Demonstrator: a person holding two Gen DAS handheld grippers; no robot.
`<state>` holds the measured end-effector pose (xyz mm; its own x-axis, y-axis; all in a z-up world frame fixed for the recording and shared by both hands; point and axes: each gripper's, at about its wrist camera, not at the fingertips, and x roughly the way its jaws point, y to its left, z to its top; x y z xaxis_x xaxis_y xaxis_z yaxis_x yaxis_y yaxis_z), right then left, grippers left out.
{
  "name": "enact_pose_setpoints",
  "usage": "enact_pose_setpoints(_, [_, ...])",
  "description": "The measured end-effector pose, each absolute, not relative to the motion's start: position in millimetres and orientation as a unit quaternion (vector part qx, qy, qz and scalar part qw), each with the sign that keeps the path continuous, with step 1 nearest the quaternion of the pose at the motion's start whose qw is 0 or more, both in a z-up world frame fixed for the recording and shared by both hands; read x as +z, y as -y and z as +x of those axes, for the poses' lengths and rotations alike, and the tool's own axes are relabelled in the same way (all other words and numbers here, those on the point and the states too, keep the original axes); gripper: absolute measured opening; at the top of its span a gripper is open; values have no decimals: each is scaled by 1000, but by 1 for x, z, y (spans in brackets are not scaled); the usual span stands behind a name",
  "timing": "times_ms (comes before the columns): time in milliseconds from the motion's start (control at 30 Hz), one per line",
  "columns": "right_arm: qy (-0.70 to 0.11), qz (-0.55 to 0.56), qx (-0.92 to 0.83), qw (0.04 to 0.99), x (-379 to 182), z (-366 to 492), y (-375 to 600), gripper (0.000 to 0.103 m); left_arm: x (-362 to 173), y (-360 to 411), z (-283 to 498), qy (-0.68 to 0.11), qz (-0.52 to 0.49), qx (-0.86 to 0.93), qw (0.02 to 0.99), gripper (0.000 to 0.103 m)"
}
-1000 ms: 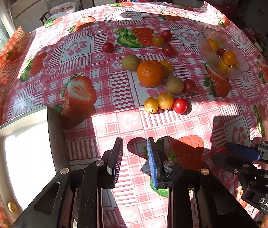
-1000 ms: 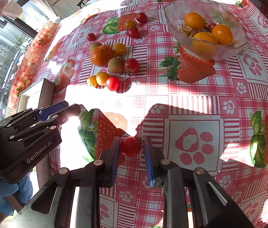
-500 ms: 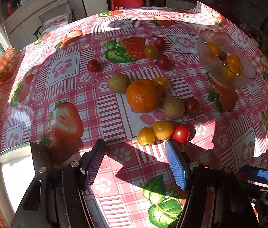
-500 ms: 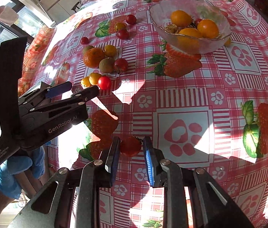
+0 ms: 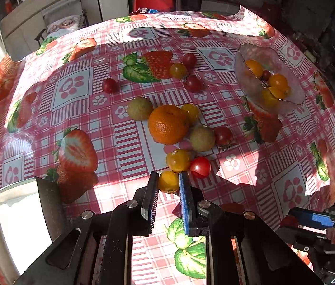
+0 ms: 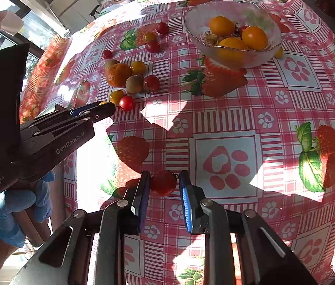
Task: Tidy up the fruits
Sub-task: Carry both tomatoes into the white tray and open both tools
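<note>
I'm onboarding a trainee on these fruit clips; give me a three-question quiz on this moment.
1. What does the left claw grip?
2. True or false: the glass bowl holds only red tomatoes.
3. The right claw holds: A) an orange, B) a red cherry tomato, C) nothing.

Key:
1. A yellow cherry tomato, on which its jaws have just closed.
2. False: it holds mostly yellow-orange fruits.
3. B.

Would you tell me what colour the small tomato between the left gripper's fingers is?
Yellow-orange; the small tomato shows best in the left wrist view.
</note>
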<state>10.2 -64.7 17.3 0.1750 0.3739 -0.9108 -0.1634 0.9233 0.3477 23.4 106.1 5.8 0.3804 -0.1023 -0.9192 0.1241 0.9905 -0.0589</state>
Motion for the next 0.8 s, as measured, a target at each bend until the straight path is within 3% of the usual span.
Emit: enact_pose_setpoints(800, [-621, 43, 239, 745, 33, -6, -20, 27, 51, -179, -78, -548, -53, -11, 835, 19])
